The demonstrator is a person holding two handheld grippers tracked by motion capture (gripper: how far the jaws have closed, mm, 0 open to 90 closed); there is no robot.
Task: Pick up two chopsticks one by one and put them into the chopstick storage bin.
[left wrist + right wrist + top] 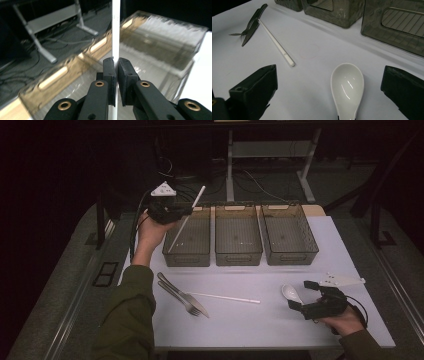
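I have the left gripper (184,210) clamped on a white chopstick (186,219); in the left gripper view the two black pads pinch the chopstick (115,30) tight, and it runs straight up past them and down between the arms. From the high view the stick slants, its upper end above and beyond the jaws, its lower end reaching down into the left bin (170,256), the smoky clear container just beside and below this gripper. The same bin (160,37) lies right ahead of the jaws, blurred.

My right gripper (303,295) sits low on the white table (250,325), jaws spread wide with nothing pressed between them. A white ceramic spoon (347,85) lies between the two pads, bowl away from me, handle running back under the camera; I cannot tell whether either pad touches it. Ahead and to the left of this gripper lies a second white chopstick (277,43), its near tip well short of the left pad. Beyond its far end rest a knife (249,32) and a fork (254,18), side by side. The middle bin (238,255) and right bin (292,256) stand farther ahead of the open jaws.
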